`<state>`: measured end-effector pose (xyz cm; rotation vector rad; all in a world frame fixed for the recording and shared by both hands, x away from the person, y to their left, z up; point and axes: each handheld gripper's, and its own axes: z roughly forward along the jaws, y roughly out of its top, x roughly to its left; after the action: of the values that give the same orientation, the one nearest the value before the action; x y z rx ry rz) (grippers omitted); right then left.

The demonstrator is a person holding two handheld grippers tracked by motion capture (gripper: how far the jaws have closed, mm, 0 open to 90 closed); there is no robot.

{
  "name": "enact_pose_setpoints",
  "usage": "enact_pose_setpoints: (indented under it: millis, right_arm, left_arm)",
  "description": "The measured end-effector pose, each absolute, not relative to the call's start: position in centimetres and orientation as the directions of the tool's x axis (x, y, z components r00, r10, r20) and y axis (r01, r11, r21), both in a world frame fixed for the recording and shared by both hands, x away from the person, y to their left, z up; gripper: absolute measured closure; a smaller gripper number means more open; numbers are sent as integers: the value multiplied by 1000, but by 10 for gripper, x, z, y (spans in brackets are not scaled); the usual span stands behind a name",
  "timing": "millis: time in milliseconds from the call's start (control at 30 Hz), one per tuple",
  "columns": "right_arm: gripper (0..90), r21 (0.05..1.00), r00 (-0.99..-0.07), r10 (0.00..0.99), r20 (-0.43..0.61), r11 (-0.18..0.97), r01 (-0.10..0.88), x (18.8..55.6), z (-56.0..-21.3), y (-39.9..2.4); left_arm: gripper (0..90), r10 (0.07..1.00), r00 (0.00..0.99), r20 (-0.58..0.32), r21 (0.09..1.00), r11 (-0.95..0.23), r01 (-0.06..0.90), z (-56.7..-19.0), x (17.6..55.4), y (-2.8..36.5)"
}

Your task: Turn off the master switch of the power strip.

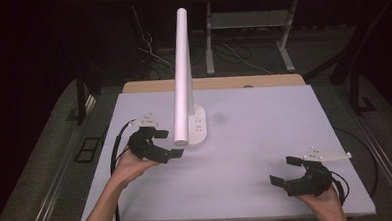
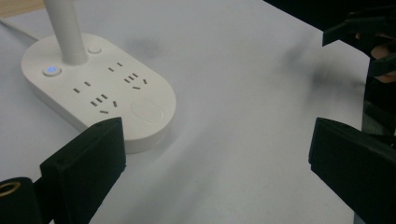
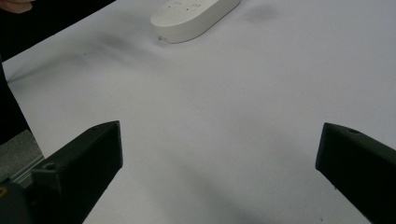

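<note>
A white desk lamp stands left of centre on the table; its oval base (image 1: 198, 125) carries sockets and its white tube arm (image 1: 182, 76) rises toward the camera. My left gripper (image 1: 168, 143) is open just left of the base, holding nothing. In the left gripper view the base (image 2: 98, 88) lies ahead on the left, with a blue-lit button (image 2: 52, 70), an oval button (image 2: 147, 111) and the lamp pole (image 2: 67, 28); the left gripper (image 2: 217, 154) has its jaws wide apart. My right gripper (image 1: 284, 170) is open near the front right edge, empty. The right gripper view shows the right gripper (image 3: 219, 158) and the base (image 3: 194, 18) far ahead.
The white tabletop (image 1: 264, 117) lies on a wooden desk (image 1: 233, 82). Cables (image 1: 151, 52) and metal frame legs (image 1: 286, 46) sit on the dark floor behind. A black cable (image 1: 116, 144) trails from the left gripper. The other gripper (image 2: 359, 32) appears at the top right of the left gripper view.
</note>
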<state>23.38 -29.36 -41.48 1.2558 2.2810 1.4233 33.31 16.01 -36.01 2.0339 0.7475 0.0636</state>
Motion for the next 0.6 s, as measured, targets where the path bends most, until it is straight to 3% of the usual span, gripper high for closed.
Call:
enact_pose_setpoints:
  millis: [600]
  right_arm:
    - [0, 802, -625, 735, 265, 192, 565, 234, -416, -295]
  left_arm:
    - [37, 558, 796, -237, 783, -375, 496, -356, 364, 164]
